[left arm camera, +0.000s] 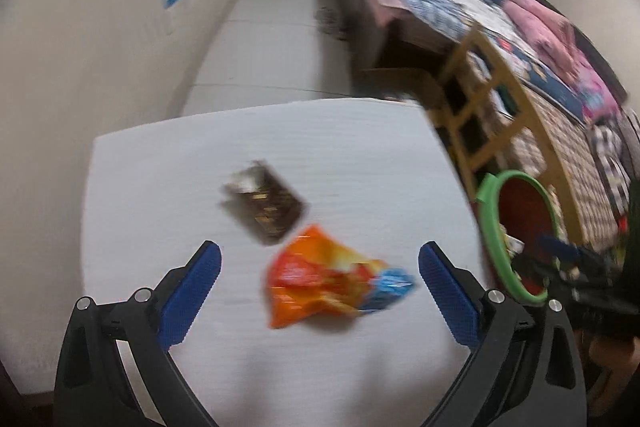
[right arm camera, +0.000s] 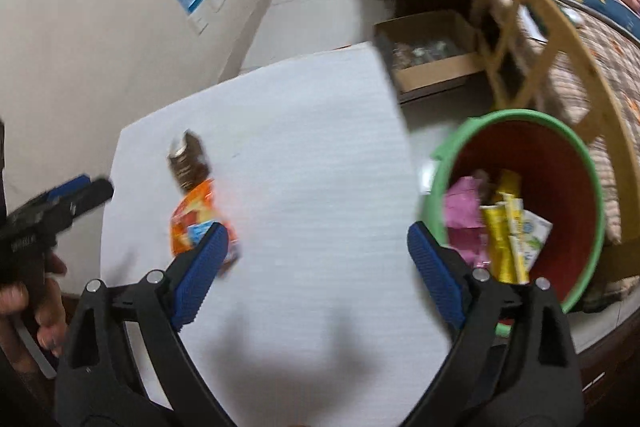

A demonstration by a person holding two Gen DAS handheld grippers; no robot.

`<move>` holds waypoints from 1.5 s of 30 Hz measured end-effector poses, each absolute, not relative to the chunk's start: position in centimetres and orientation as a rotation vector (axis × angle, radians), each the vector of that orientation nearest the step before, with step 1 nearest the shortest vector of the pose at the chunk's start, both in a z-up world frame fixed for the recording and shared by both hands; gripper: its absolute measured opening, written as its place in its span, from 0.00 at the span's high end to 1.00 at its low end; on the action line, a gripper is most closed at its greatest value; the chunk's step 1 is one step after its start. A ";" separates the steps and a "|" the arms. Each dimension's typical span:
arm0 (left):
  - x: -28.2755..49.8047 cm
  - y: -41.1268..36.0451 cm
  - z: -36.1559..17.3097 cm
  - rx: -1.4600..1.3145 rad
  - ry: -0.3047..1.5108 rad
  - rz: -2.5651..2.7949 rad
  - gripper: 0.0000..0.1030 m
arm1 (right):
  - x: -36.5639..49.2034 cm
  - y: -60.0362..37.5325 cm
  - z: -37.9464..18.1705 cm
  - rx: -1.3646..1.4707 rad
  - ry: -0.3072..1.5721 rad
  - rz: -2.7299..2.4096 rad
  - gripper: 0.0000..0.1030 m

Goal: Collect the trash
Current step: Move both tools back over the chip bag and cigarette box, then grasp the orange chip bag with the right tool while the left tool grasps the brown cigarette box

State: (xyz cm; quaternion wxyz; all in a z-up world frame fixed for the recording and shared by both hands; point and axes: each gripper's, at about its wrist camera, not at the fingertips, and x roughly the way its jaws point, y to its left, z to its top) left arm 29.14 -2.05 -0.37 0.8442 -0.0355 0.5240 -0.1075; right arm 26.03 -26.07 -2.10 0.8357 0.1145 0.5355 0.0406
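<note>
The left gripper (left arm camera: 319, 267) stood wide apart and empty above the white table (left arm camera: 360, 155), and the orange snack bag (left arm camera: 328, 279) lay flat on the table directly between its two blue pads, touching neither. The bag looked light, thin and crumpled, so it would probably fold and slide under the pads; I judged the best hold to be across the crumpled orange middle, not on the blue end. Its long axis ran across the gap, with the blue end toward the right pad. The dark brown wrapper (left arm camera: 264, 205) lay just beyond the bag, pointing diagonally away (the picture was blurred, so its exact shape was uncertain). The right gripper (right arm camera: 318, 247) was also released and held nothing. The green-rimmed bin (right arm camera: 576, 163), already holding some wrappers, stood beside the table just beyond its right pad.
</note>
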 end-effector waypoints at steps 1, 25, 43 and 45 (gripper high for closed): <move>29.4 -1.5 -0.6 -0.084 1.109 -0.212 0.08 | 26.2 -25.3 -2.2 0.232 1.138 0.098 0.13; 38.3 -0.7 -11.1 -0.187 1.305 -0.133 0.09 | 28.6 -14.9 -9.5 0.045 1.183 0.374 0.15; 39.2 -2.0 -12.8 -0.142 1.310 -0.202 0.60 | 28.3 -15.5 -10.2 0.064 1.157 0.415 0.51; 39.0 -1.9 -12.9 -0.154 1.320 -0.214 0.64 | 28.0 -15.9 -9.8 0.064 1.150 0.404 0.51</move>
